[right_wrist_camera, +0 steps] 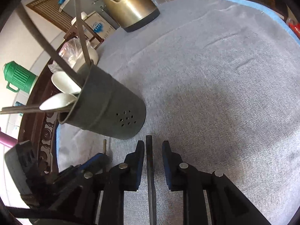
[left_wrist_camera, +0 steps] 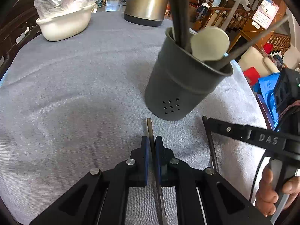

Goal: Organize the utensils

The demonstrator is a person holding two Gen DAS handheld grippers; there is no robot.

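A grey metal utensil holder [left_wrist_camera: 180, 86] stands on the grey cloth, holding dark chopsticks [left_wrist_camera: 180, 13] and a white spoon [left_wrist_camera: 210, 43]. It also shows in the right wrist view [right_wrist_camera: 108, 110] with two white spoons [right_wrist_camera: 63, 84]. My left gripper [left_wrist_camera: 152, 146] is shut on a dark chopstick [left_wrist_camera: 150, 131] just in front of the holder. My right gripper [right_wrist_camera: 153, 150] is open, its pads on either side of another dark chopstick [right_wrist_camera: 150, 161] that lies on the cloth; it touches neither pad. The right gripper also shows in the left wrist view [left_wrist_camera: 243, 131].
A brass-coloured kettle [left_wrist_camera: 148, 1] stands at the back of the table. A white tub with a plastic bag [left_wrist_camera: 63, 18] sits at the back left. A green jug [right_wrist_camera: 18, 76] stands beyond the table edge.
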